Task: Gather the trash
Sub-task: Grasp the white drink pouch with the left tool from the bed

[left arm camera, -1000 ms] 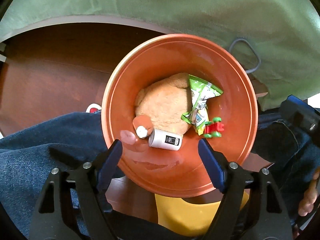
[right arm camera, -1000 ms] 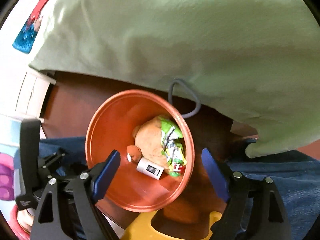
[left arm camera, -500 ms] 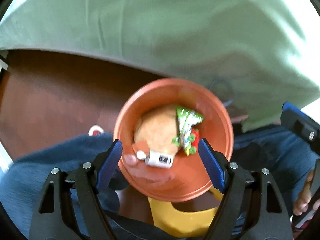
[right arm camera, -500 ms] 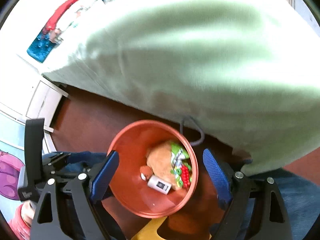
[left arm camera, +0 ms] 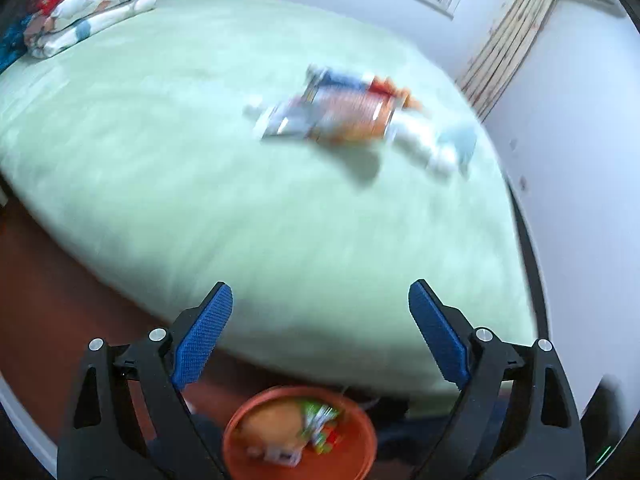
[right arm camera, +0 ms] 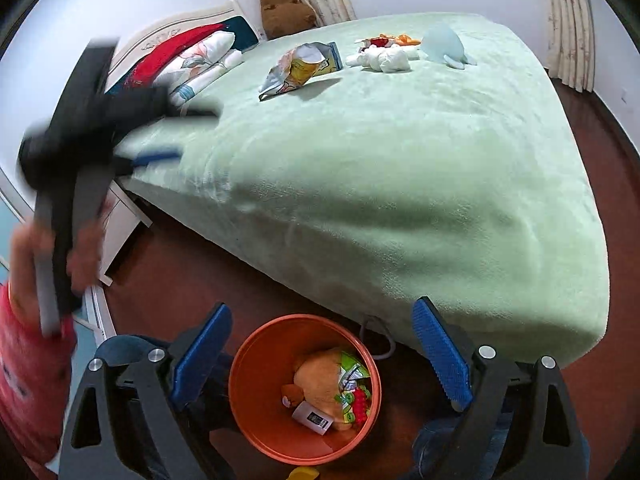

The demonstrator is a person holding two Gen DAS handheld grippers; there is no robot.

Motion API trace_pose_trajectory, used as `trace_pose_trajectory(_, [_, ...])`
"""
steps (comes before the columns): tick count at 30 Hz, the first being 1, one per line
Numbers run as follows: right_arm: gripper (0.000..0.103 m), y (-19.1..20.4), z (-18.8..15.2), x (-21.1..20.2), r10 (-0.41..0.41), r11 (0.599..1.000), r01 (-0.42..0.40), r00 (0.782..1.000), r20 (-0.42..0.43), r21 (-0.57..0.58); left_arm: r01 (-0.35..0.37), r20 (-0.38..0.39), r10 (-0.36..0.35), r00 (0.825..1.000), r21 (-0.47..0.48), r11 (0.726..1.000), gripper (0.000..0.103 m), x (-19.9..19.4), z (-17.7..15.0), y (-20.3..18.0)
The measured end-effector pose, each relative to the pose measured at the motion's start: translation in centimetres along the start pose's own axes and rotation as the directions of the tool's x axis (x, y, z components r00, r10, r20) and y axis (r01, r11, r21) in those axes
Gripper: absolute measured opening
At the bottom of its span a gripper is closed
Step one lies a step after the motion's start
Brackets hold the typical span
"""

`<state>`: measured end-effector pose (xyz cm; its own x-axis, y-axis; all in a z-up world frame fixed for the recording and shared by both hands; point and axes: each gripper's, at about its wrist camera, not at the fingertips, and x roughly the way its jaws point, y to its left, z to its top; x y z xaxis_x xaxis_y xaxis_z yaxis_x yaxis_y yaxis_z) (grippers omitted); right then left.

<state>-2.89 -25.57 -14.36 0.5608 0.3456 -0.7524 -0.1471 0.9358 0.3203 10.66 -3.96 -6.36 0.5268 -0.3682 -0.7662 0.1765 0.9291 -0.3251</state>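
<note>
An orange bin (right arm camera: pixel 264 412) stands on the floor by the bed and holds a tan plush, a green wrapper, a red piece and a small white box; it also shows in the left wrist view (left arm camera: pixel 352 456). A crumpled snack bag (right arm camera: pixel 298 68) lies on the green bed, blurred in the left wrist view (left arm camera: pixel 332 114). My left gripper (left arm camera: pixel 320 336) is open and empty above the bed's edge; it shows blurred in the right wrist view (right arm camera: pixel 156 158). My right gripper (right arm camera: pixel 322 356) is open and empty above the bin.
A white plush (right arm camera: pixel 384 58), orange-red items (right arm camera: pixel 386 41) and a pale blue plush (right arm camera: pixel 444 46) lie on the far bed. Folded bedding (right arm camera: pixel 188 64) and a brown plush (right arm camera: pixel 286 10) sit at the headboard. A white nightstand (right arm camera: pixel 120 216) stands left. Dark wood floor (right arm camera: pixel 600 160) surrounds the bed.
Both grippers have risen and tilted up from the bin, so the bed top and snack bag came into view. The left gripper is moving fast toward the bed. Both stayed open.
</note>
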Motion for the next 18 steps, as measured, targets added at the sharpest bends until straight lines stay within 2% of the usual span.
trace_pose_trajectory(3, [0.09, -0.1, -0.1, 0.4, 0.0, 1.0, 0.0, 1.0, -0.002, -0.001, 0.083, -0.011, -0.085, 0.996, -0.087, 0.993, 0.088, 1.4, 3.5, -0.6])
trace_pose_trajectory(6, [0.09, -0.4, 0.1, 0.7, 0.003, 1.0, -0.003, 1.0, -0.005, 0.003, 0.15, -0.023, -0.159, 0.987, -0.23, 0.962, 0.088, 3.8, 6.6, -0.4])
trace_pose_trajectory(10, [0.09, -0.7, 0.0, 0.9, 0.002, 1.0, -0.002, 1.0, 0.0, 0.003, 0.141, -0.043, -0.176, 0.983, -0.43, 0.892, 0.088, 7.2, 10.6, 0.9])
trace_pose_trajectory(13, [0.09, -1.0, -0.1, 1.1, 0.014, 1.0, -0.014, 1.0, -0.005, 0.01, 0.091, -0.09, -0.158, 0.983, -0.509, 0.856, 0.088, 10.3, 12.7, 1.6])
trace_pose_trajectory(16, [0.09, -1.0, -0.3, 1.5, 0.025, 1.0, -0.025, 1.0, -0.014, 0.006, 0.048, -0.147, -0.165, 0.975, -0.584, 0.81, 0.087, 13.2, 13.2, 2.7])
trace_pose_trajectory(18, [0.09, -0.9, -0.3, 1.7, 0.031, 1.0, -0.031, 0.999, -0.018, 0.003, 0.009, -0.172, -0.143, 0.975, -0.609, 0.793, 0.079, 14.1, 13.0, 3.2])
